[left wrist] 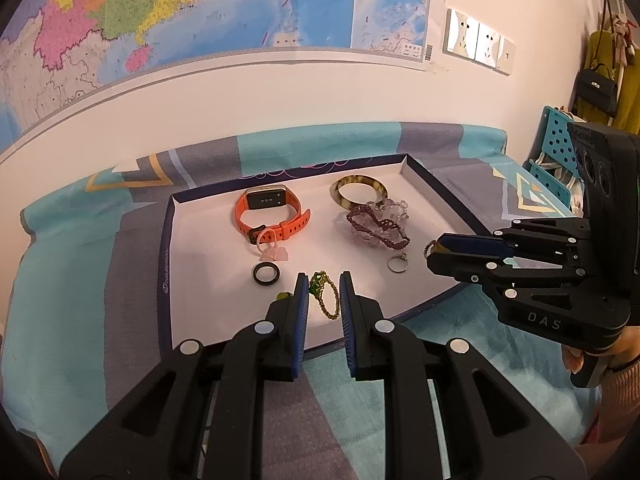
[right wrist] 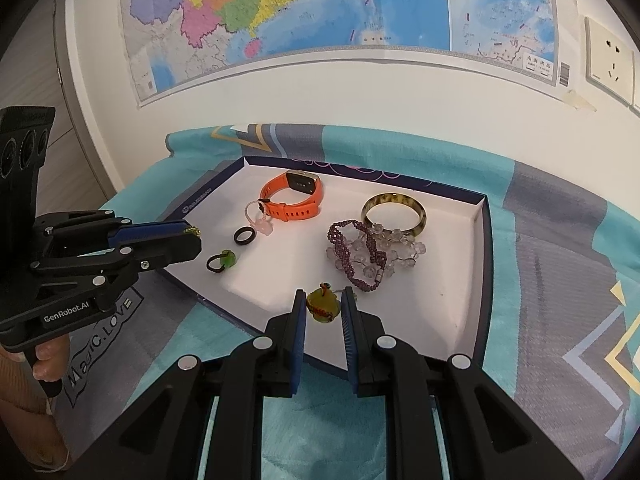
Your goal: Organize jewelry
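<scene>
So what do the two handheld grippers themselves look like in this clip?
Both are matte black plastic linkage grippers with round silver pivot pins and ribbed blue pads lining the jaws. The left gripper carries white "GenRobot.AI" lettering on its body and three round lenses on an upright block. The right gripper shows "DAS" lettering. Bare fingers wrap each black handle; a pinkish ribbed cuff shows at the right wrist.

Your tongs are black with blue pads. You have a white-floored tray with a navy rim, on a cloth patterned in teal, grey and yellow. In it lie an orange watch with a gold case, a mottled amber-and-brown bangle, a dark purple bead bracelet, clear beads and a black ring. The wall map shows pink, yellow, green and blue.
</scene>
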A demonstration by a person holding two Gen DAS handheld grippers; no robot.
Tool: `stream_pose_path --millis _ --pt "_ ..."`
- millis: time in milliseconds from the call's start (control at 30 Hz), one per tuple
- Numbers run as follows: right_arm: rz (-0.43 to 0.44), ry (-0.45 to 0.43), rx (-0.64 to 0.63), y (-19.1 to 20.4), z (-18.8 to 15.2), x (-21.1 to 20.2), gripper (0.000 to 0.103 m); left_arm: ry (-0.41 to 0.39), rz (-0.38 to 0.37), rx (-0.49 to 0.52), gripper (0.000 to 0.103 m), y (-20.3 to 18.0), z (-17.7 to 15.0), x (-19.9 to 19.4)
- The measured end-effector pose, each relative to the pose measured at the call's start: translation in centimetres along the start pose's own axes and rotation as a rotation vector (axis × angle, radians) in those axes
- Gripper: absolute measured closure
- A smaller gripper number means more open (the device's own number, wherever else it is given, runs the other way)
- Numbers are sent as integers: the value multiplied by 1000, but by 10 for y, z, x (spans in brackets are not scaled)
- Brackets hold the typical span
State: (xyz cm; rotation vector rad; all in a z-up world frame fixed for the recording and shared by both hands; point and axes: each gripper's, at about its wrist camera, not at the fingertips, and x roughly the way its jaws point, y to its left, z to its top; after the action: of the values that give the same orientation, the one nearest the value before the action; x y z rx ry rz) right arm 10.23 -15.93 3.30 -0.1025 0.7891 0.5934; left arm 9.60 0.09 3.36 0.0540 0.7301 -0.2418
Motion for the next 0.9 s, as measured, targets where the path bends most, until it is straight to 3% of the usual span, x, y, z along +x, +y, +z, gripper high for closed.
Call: stream_pose_path --millis 533,600,733,900 --pt "-15 101 17 -6 5 39 87 91 30 -45 86 11 -3 40" --pt "-15 102 22 -7 4 39 82 91 34 -46 85 12 -3 40" --pt "-18 80 35 -7 2 31 60 74 43 -47 64 13 -5 33" --pt "-20 31 35 -2 -2 11 43 34 71 -41 36 13 -11 16"
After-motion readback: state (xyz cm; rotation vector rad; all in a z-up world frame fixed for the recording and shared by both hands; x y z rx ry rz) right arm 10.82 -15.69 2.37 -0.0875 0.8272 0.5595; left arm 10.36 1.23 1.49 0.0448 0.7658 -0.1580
